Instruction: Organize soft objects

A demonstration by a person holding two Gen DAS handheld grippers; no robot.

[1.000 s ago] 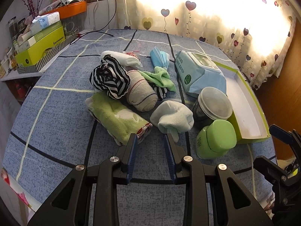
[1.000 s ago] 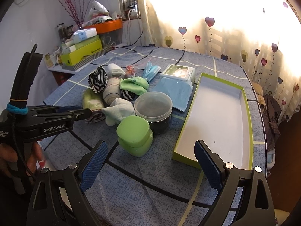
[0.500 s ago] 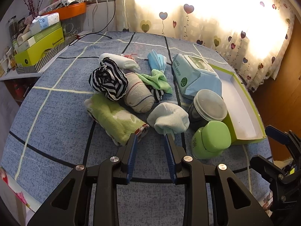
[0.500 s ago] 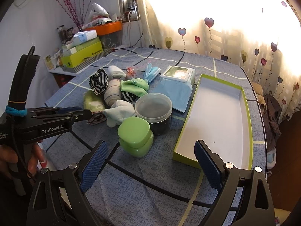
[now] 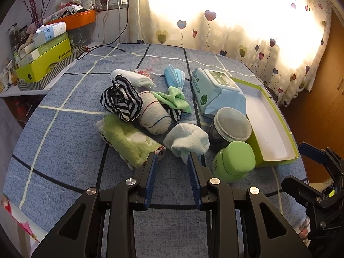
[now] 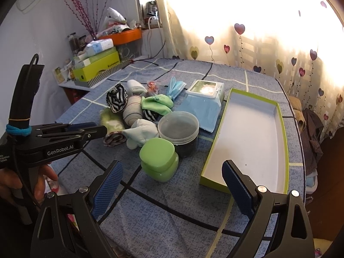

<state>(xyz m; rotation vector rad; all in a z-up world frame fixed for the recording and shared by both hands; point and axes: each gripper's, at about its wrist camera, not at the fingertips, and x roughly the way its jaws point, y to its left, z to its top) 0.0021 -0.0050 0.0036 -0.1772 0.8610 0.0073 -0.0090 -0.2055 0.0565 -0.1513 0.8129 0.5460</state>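
— What's at the left of the pile, in the left wrist view?

— A folded green towel [image 5: 126, 138] with a patterned edge lies flat on the blue checked tablecloth [image 5: 64, 133]. Just above it sits a bunched black-and-white striped cloth [image 5: 121, 101], touching a rolled beige sock [image 5: 153, 116].

— And the middle?

— A pale mint sock ball [image 5: 187, 142], knobbly knit, one loose end drooping toward the bottom of the frame. The left gripper [image 5: 172, 167] has its fingers a little apart, nothing between them; the right finger's tip sits against that loose end in the picture, though I cannot tell if they touch. Higher up lie a crumpled green cloth [image 5: 175, 99], a blue face mask [image 5: 174, 78] and a white sock [image 5: 131, 78].

— Right of that?

— A wipes pack [image 5: 215, 92], a dark jar with a clear lid [image 5: 233, 123], a green tub [image 5: 234, 160], then the lime-edged white tray [image 5: 279, 148].

— The other gripper?

— In the right wrist view the right gripper [image 6: 172, 185] hovers at the bottom centre, fingers spread wide, holding nothing.
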